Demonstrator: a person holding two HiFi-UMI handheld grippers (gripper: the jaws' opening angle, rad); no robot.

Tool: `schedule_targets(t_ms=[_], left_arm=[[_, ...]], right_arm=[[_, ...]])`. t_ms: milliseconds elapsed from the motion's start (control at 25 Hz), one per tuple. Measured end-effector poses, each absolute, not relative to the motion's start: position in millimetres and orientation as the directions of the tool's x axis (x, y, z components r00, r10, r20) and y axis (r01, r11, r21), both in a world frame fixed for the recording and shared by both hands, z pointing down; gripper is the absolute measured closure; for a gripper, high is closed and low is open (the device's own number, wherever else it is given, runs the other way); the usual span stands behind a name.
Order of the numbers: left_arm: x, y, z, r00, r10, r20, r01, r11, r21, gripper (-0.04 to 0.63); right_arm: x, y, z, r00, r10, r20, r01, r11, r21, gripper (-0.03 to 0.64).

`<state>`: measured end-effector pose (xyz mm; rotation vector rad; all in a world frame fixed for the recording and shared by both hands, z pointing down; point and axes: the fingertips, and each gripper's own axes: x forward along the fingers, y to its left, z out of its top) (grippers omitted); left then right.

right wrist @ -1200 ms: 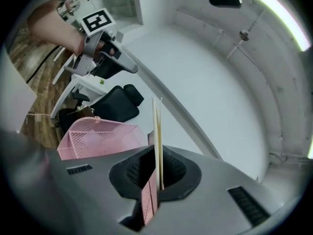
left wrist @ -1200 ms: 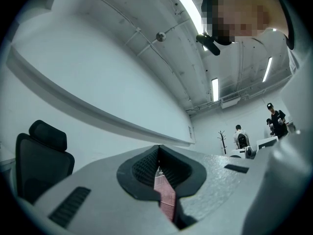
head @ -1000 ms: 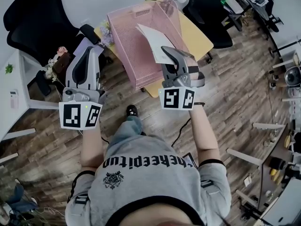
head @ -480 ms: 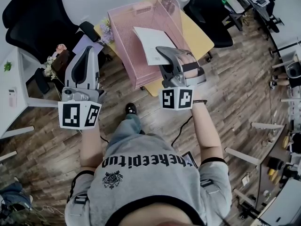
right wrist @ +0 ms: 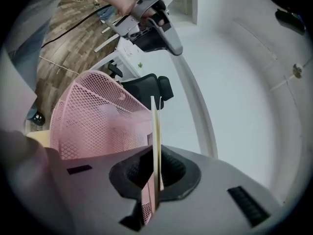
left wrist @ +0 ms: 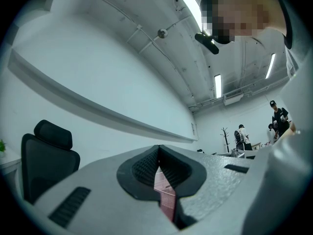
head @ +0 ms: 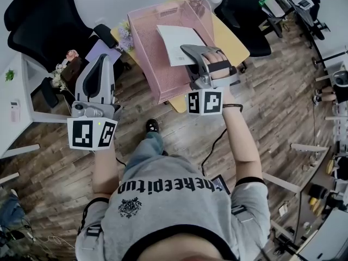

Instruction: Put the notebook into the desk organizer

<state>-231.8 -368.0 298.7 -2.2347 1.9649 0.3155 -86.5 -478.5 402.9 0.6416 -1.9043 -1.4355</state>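
Note:
A thin white notebook (head: 176,43) is clamped at its near edge in my right gripper (head: 188,51), which is shut on it. It hangs over the open top of the pink mesh desk organizer (head: 149,53), which stands on the yellow table (head: 231,42). In the right gripper view the notebook (right wrist: 155,141) shows edge-on between the pads, with the organizer (right wrist: 93,116) to the left behind it. My left gripper (head: 103,60) is held off to the left of the organizer, shut and empty; its tips (left wrist: 159,150) meet.
A black office chair (head: 43,26) and a white desk (head: 16,102) stand at the left, with a purple item (head: 100,50) and flowers beside the organizer. Another black chair (head: 242,10) is behind the table. A cable (head: 212,145) runs over the wood floor.
My right gripper has carried the notebook farther over the organizer and rolled, so the notebook's face is turned more squarely upward. The left gripper has stayed put.

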Motion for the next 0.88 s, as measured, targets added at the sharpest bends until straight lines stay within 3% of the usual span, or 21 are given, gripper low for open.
schedule_targets(t_ms=[240, 520, 880], left_arm=[[-241, -369, 307, 0.105, -0.966, -0.237, -0.993, -0.116, 0.036, 0.592], [-246, -370, 312, 0.101, -0.969, -0.227, -0.992, -0.114, 0.048, 0.592], [-248, -368, 317, 0.104, -0.970, -0.221, -0.991, -0.119, 0.055, 0.592]], right_arm=[[-98, -487, 421, -0.660, -0.698, 0.278, 0.054, 0.324, 0.944, 0.607], [-106, -481, 447, -0.654, -0.565, 0.503, 0.085, 0.606, 0.791, 0.591], [-103, -477, 460, -0.631, -0.432, 0.644, 0.103, 0.777, 0.621, 0.541]])
